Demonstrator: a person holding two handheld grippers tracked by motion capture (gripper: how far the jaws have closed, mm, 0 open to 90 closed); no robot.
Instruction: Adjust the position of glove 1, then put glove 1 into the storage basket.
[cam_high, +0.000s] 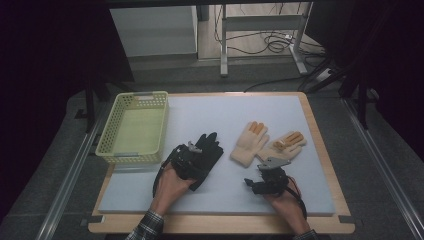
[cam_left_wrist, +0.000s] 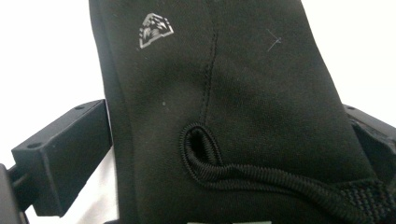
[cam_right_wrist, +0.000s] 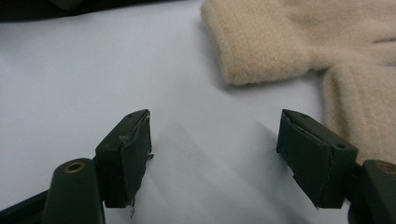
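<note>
Black neoprene-like fabric marks the black glove (cam_high: 207, 152), lying left of centre in the high view, just right of the pale yellow basket (cam_high: 134, 127). The left gripper (cam_high: 186, 159) straddles its cuff: in the left gripper view the glove (cam_left_wrist: 224, 102) sits between spread jaws that do not yet pinch it. To grasp well, I would lower onto the cuff near the pull loop (cam_left_wrist: 205, 154), then close on all layers. The right gripper (cam_high: 265, 181) waits unclenched and empty on the white foam mat (cam_right_wrist: 70, 70), near two cream gloves (cam_high: 250, 142).
</note>
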